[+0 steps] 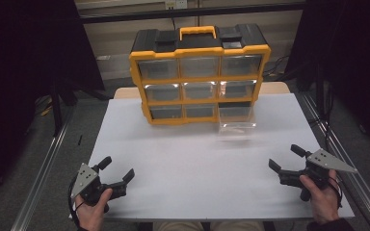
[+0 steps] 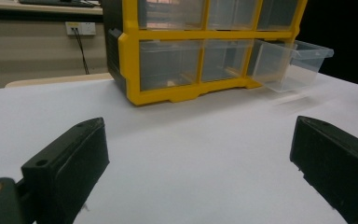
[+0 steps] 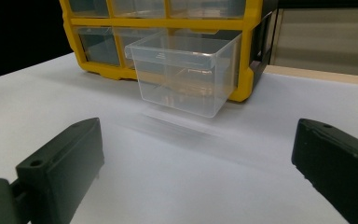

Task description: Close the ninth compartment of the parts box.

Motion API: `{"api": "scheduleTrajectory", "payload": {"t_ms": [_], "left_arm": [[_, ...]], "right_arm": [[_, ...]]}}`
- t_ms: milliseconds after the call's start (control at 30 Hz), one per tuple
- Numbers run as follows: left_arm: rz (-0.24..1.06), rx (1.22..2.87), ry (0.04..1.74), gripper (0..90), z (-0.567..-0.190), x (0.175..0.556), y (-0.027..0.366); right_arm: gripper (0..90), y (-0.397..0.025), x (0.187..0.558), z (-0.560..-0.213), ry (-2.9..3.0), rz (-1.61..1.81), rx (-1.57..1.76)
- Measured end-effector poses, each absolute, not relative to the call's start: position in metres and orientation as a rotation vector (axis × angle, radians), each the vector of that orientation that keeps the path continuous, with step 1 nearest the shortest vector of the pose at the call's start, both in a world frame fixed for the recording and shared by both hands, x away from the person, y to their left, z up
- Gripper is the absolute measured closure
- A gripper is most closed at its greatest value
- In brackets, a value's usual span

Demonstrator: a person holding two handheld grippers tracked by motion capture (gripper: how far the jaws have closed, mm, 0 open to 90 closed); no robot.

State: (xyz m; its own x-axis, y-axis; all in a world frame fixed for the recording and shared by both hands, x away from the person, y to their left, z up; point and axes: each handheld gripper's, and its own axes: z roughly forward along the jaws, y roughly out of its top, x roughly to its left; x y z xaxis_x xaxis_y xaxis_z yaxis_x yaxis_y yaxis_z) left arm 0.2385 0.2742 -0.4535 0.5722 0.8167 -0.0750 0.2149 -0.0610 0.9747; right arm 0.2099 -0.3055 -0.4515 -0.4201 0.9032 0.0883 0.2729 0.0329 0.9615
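A yellow and black drawer cabinet [image 1: 200, 72] with several clear drawers stands at the far middle of the white table [image 1: 188, 163]. Its bottom right drawer [image 1: 237, 119] is pulled out and looks empty; I see the same drawer [image 3: 182, 72] up close in the right gripper view and the drawer [image 2: 291, 63] in the left gripper view. My left gripper [image 1: 117, 170] rests open at the near left, held by a hand. My right gripper [image 1: 284, 159] is open at the near right. Nothing sits between either pair of jaws.
Metal rails [image 1: 43, 168] run along both sides of the table, with dark floor beyond. A wall socket [image 2: 80, 29] with a cable sits behind the cabinet. A wide stretch of white tabletop lies between the grippers and the cabinet.
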Motion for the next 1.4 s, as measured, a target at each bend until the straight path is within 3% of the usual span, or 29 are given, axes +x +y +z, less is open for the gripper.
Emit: {"api": "scheduleTrajectory", "payload": {"t_ms": [1400], "left_arm": [[0.584,1.598,0.892,4.9,-0.454,0.239,0.273]], "right_arm": [[0.2,-0.269,0.213,-0.449,1.897,1.457,1.070]]}}
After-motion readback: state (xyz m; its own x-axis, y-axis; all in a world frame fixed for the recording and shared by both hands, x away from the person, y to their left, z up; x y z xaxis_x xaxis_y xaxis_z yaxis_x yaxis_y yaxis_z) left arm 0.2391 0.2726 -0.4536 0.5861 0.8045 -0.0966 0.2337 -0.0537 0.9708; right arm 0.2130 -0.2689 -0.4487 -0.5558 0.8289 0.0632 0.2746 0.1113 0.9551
